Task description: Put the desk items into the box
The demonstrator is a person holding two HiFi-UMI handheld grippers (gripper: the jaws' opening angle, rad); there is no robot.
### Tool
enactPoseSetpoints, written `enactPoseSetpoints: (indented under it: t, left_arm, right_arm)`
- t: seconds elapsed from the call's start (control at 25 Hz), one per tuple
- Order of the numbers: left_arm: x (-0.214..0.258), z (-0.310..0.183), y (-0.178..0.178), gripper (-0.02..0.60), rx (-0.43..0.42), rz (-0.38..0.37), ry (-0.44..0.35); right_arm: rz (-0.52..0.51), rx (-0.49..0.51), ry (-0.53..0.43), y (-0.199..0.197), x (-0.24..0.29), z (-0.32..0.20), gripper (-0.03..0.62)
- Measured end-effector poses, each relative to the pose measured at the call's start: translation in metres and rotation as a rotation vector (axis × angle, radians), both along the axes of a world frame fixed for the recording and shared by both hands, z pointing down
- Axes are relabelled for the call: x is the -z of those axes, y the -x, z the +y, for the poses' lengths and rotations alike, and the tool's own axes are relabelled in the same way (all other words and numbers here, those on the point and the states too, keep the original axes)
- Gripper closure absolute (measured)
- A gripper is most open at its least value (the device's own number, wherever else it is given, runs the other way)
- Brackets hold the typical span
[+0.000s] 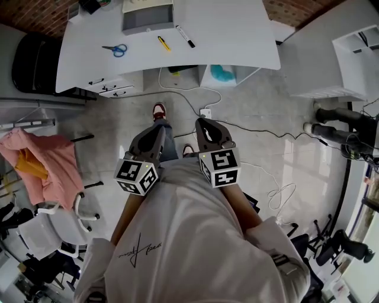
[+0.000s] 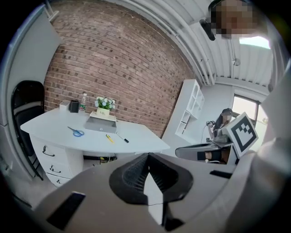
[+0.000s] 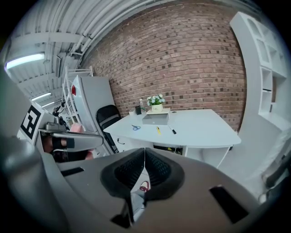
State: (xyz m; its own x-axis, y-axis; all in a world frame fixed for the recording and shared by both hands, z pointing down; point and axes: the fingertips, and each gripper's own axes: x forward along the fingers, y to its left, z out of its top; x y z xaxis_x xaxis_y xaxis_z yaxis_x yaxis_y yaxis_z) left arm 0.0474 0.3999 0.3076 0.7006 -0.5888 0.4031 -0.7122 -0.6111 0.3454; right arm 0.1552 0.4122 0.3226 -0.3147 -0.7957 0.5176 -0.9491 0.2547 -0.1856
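Scissors [image 1: 115, 50], yellow pen [image 1: 163, 43] and black marker [image 1: 185, 36] lie on the desk [image 1: 237, 35] beside the gray box [image 1: 148, 18]. They are well apart from your left gripper [image 1: 157, 129] and right gripper [image 1: 205, 122], both with fingers pressed together, empty.

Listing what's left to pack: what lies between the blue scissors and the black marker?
A small yellow pen-like item, on the white desk between the scissors and the marker, nearer the marker. The head view shows it best.
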Motion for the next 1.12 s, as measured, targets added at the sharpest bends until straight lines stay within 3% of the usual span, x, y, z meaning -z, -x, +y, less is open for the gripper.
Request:
enactPoseSetpoints:
  t: [0.2, 0.4, 0.96, 1.12]
  left_arm:
    - [-0.003, -0.043, -0.001, 0.575, -0.004, 0.001, 0.004]
    - [0.000, -0.095, 0.007, 0.575, -0.014, -0.010, 0.005]
    - [0.017, -0.274, 0.052, 0.575, -0.060, -0.004, 0.016]
    - [0.010, -0.315, 0.072, 0.575, -0.033, -0.008, 0.044]
  right_arm:
    - [0.078, -0.008, 0.071, -0.005, -0.013, -0.026, 0.568]
    - [0.075, -0.029, 0.099, -0.002, -0.014, -0.071, 0.568]
    - [0.043, -0.080, 0.116, 0.043, 0.000, -0.251, 0.566]
    - [0.042, -0.070, 0.109, 0.061, 0.002, -0.298, 0.566]
